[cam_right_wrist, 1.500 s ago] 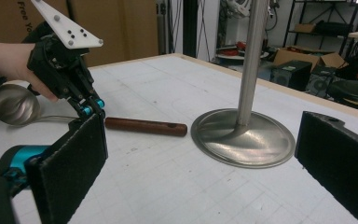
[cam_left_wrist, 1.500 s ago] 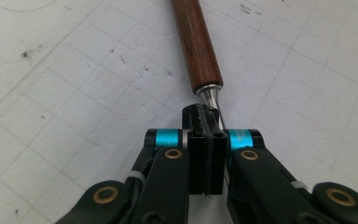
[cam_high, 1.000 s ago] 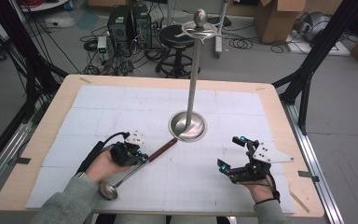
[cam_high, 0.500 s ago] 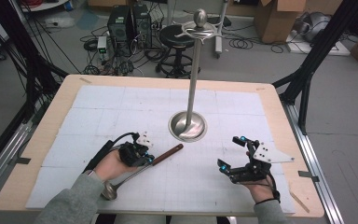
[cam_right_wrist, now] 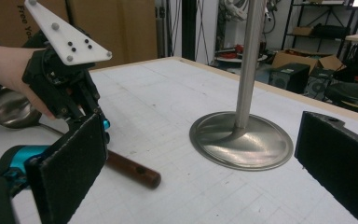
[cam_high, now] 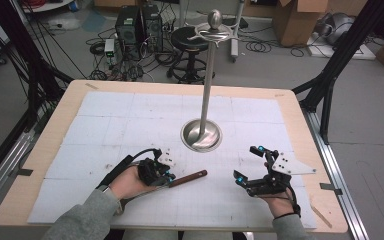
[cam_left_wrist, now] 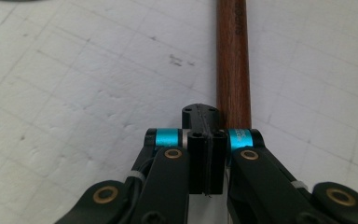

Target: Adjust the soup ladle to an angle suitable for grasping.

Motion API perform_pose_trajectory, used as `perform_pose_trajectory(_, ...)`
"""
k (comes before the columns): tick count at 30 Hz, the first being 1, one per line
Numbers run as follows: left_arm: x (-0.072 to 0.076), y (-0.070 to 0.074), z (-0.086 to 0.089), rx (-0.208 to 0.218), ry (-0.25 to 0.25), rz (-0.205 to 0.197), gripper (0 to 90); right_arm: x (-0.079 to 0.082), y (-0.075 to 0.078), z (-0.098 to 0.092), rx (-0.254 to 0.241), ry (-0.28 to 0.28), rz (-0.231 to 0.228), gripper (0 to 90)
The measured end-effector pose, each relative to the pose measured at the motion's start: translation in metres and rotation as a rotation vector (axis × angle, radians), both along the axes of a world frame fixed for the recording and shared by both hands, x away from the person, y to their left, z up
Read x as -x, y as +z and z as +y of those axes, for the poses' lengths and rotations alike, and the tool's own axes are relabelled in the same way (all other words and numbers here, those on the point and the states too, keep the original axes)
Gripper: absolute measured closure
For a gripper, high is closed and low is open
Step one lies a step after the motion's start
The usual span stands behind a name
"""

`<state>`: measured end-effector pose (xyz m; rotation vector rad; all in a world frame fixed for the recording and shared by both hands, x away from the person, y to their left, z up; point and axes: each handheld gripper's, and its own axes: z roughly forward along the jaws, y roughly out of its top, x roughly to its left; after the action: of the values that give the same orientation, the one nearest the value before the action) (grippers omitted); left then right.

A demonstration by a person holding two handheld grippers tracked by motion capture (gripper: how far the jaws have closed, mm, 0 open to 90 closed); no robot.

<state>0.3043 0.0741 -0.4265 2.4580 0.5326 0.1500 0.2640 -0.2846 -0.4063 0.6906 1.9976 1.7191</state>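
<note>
Jaws of the left gripper (cam_high: 167, 176) sit pressed together beside a ladle's wooden handle (cam_left_wrist: 233, 65), whether pinching its shank I cannot tell; it could roll or slip. The right gripper (cam_high: 249, 166), at 5 o'clock from the steel stand (cam_high: 201, 134), gapes wide, empty.

The wooden worktop (cam_high: 300, 125) carries a white gridded mat (cam_high: 130, 125); a metal stand (cam_high: 201, 134) sits mid-frame, a wooden-handled ladle (cam_high: 187, 177) lower left.
</note>
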Motion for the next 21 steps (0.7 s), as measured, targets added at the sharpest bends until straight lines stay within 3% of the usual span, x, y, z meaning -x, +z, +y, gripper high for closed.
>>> perform_pose_trajectory(13,0.015,0.001,-0.008,-0.014,-0.080,-0.011,89.8,0.000,0.000,0.000,0.002,-0.004,-0.006,1.4)
perform_pose_trajectory(21,0.014,0.004,-0.005,0.008,-0.071,-0.020,89.7,0.001,0.000,-0.001,-0.005,-0.005,0.000,1.3)
